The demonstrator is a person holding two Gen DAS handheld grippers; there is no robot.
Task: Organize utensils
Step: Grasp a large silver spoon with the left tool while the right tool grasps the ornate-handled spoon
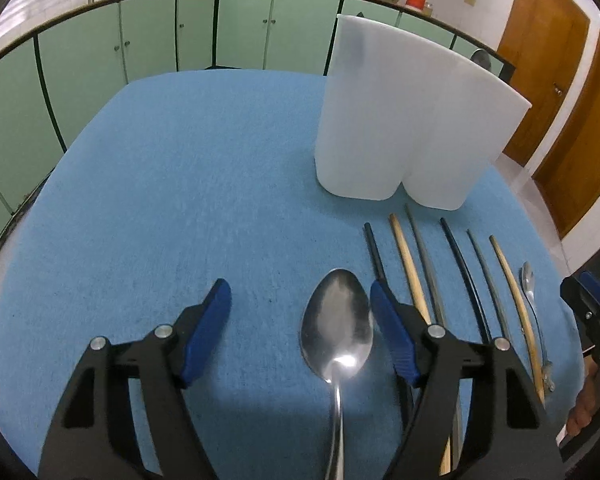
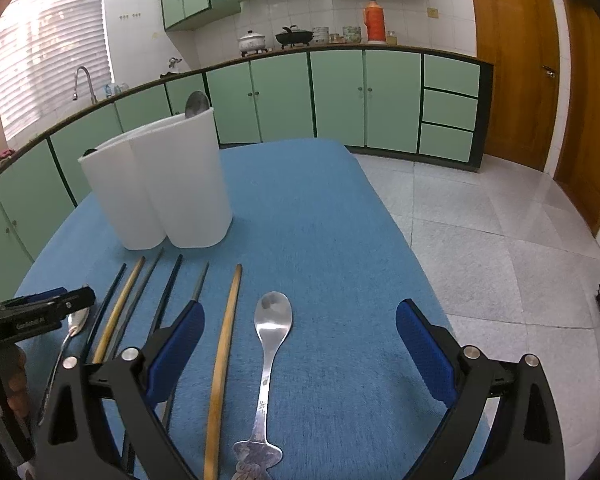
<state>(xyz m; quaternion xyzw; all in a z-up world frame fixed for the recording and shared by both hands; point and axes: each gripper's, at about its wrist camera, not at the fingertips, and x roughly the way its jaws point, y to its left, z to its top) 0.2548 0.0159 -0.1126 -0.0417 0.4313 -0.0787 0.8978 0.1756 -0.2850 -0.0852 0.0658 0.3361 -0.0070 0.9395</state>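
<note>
A white two-compartment holder (image 1: 412,120) stands on the blue cloth; it also shows in the right wrist view (image 2: 160,184), with a spoon bowl (image 2: 197,104) sticking out of its far compartment. Several chopsticks (image 1: 416,276) lie in a row in front of it, also in the right wrist view (image 2: 120,312). A large steel spoon (image 1: 338,332) lies between the fingers of my open left gripper (image 1: 300,312). A small steel spoon (image 2: 270,340) lies between the fingers of my open right gripper (image 2: 300,336). A wooden chopstick (image 2: 224,356) lies beside that spoon.
The blue cloth (image 1: 180,184) covers the table. Its right edge drops to a tiled floor (image 2: 500,240). Green cabinets (image 2: 340,96) and a counter with pots run behind. Wooden doors (image 2: 516,64) stand at the right.
</note>
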